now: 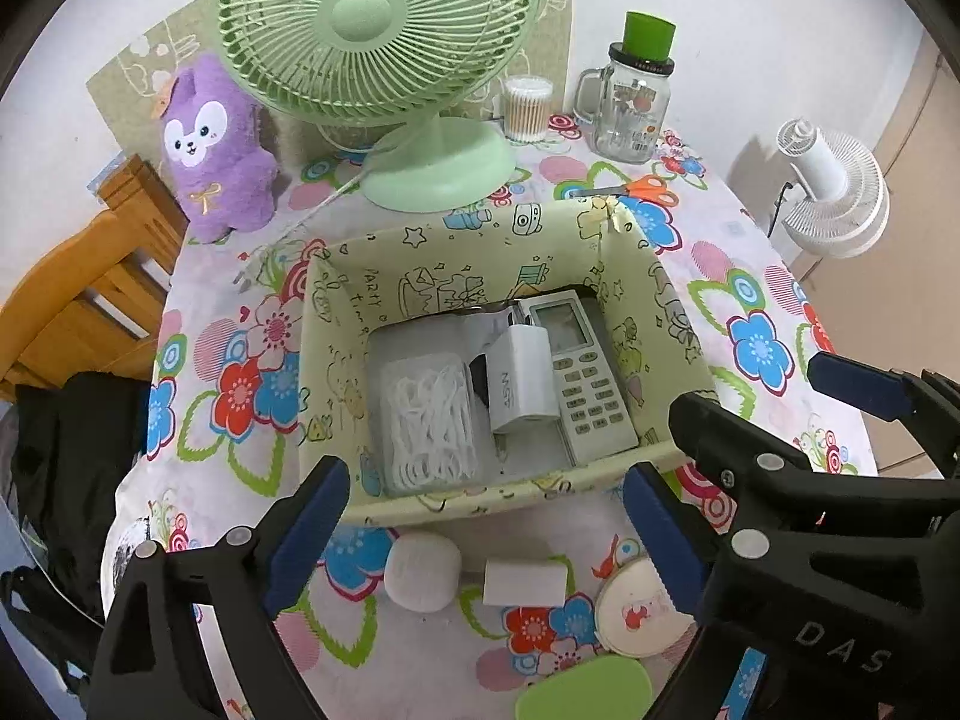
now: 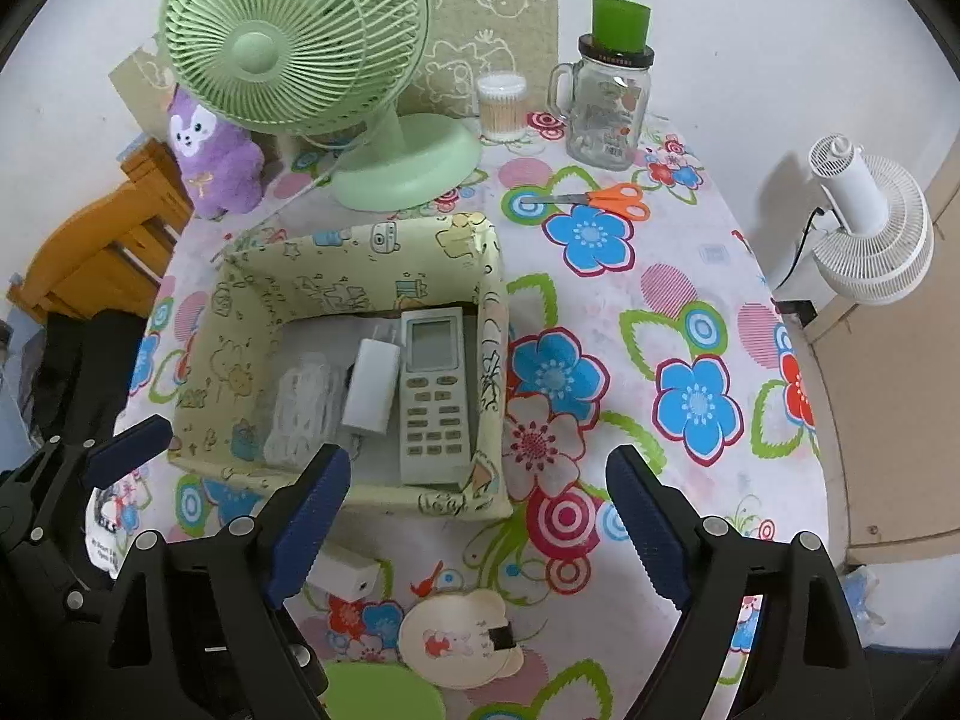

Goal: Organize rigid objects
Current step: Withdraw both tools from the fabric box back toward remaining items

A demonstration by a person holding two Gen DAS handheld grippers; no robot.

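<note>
— Nearest us, the left gripper (image 1: 486, 522) stands wide open with nothing between its blue pads, and the right gripper (image 2: 480, 516) is the same, spread and empty.

— So we hold nothing. Where are the things we still have to tidy?

— On the worktop (image 2: 690, 312), just in front of the box (image 1: 510, 495): a white ball (image 1: 423, 579), a small white block (image 1: 525, 582), a round cream case (image 1: 639, 615) and a green piece (image 1: 585, 690) at the very bottom edge. All lie outside the box's near wall.

— And inside?

— We see a remote (image 1: 585, 381) along the right side, a white charger (image 1: 519, 381) beside it, and a clear pack of white loops (image 1: 429, 420) on the left.

— Then our judgement is that the next pick is one of those loose things in front. How do we do it well?

— We would take the block or the ball with the left gripper, since both sit between its fingers already. Come straight down, close across the narrow sides, and lift clear of the box wall before moving in. The ball may roll, so we should centre it first.

— And the pose?

— Both grippers point steeply down, side by side, the right one crowding the left wrist view's right edge. We should keep them from bumping.
</note>
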